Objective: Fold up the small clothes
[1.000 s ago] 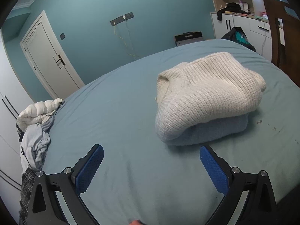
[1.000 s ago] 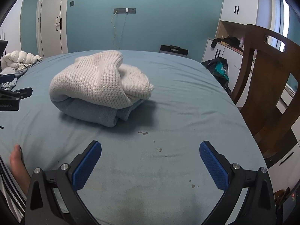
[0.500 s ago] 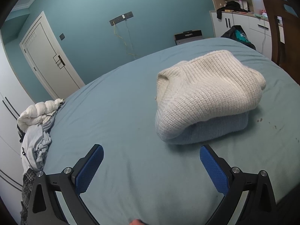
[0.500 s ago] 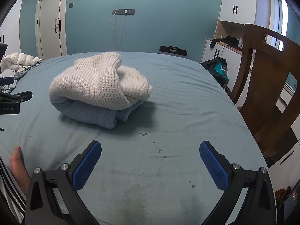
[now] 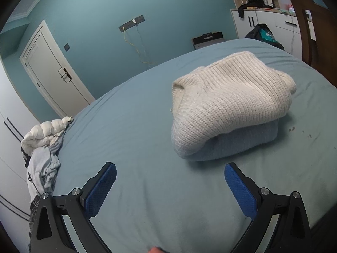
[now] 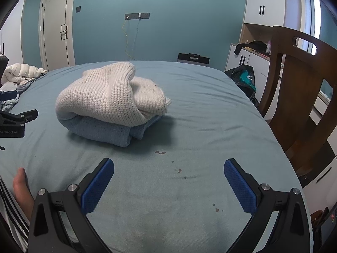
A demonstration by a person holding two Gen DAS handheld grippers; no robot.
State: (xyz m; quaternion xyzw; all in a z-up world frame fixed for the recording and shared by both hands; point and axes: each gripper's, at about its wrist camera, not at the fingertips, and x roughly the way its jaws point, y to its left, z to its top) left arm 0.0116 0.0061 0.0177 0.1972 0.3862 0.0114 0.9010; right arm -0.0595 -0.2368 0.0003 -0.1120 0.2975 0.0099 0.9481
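Left wrist view: left gripper [image 5: 170, 176] low in the frame, blue pads [image 5: 101, 189] spread wide, nothing between them, only bare bed [image 5: 130, 126] under the gap. Cream sweater [image 5: 229, 103] right of centre, folded and lying on top of a folded blue sweater [image 5: 238, 143], which peeks out along the lower and right edges. Stack well beyond the fingertips, apart from both. Heap of unfolded clothes [image 5: 42, 147] at the left edge of the frame, draped over the bed's side. Door [image 5: 54, 73] at upper left, chair [image 5: 311, 25] at upper right.

Right wrist view: right gripper [image 6: 169, 171] at the bottom, jaws wide apart, gripping nothing. Same stack left of centre: cream sweater [image 6: 109, 97] above, blue sweater [image 6: 99, 128] below, resting on the bed [image 6: 210, 109], clear of the fingers. Small dark spots [image 6: 160, 152] on the sheet between stack and gripper. Part of the left gripper [image 6: 14, 118] at the left edge, near the stack but not touching. Hand [image 6: 21, 187] at lower left beside a striped sleeve [image 6: 12, 215]. Heap of clothes [image 6: 19, 76] at far left, chair [image 6: 301, 97] filling the right side.
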